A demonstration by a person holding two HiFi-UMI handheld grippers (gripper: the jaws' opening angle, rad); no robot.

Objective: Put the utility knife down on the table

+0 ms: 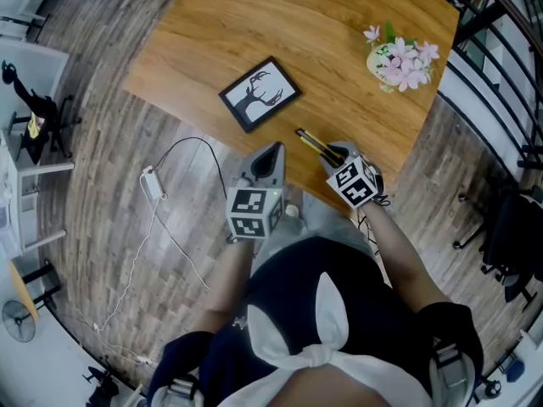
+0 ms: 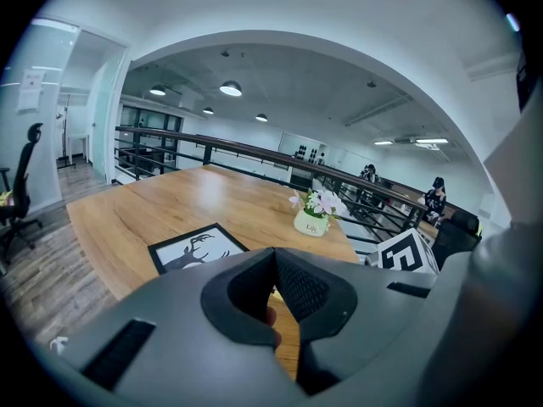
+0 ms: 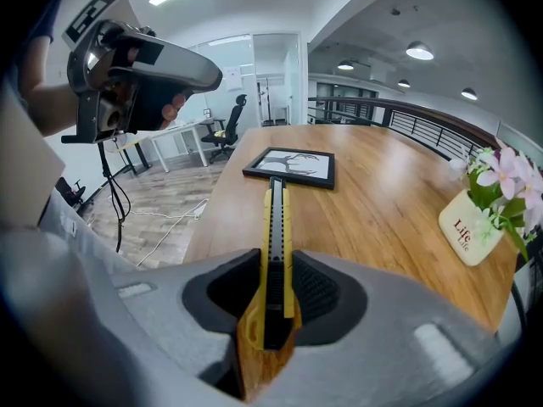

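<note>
The utility knife (image 3: 274, 219) is clamped between the jaws of the right hand-held gripper (image 3: 273, 270), angled down over the near edge of the worktop (image 3: 382, 202). Setting it down and letting go are not yet done. The left hand-held gripper (image 2: 276, 257) is closed and empty. Whether the knife's tip touches the wood is unclear.

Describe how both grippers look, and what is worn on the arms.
The left gripper and right gripper are grey moulded shells with dark ribbed pads, each topped by a white cube with black square markers. Forearms are bare; dark sleeves start higher up.
</note>
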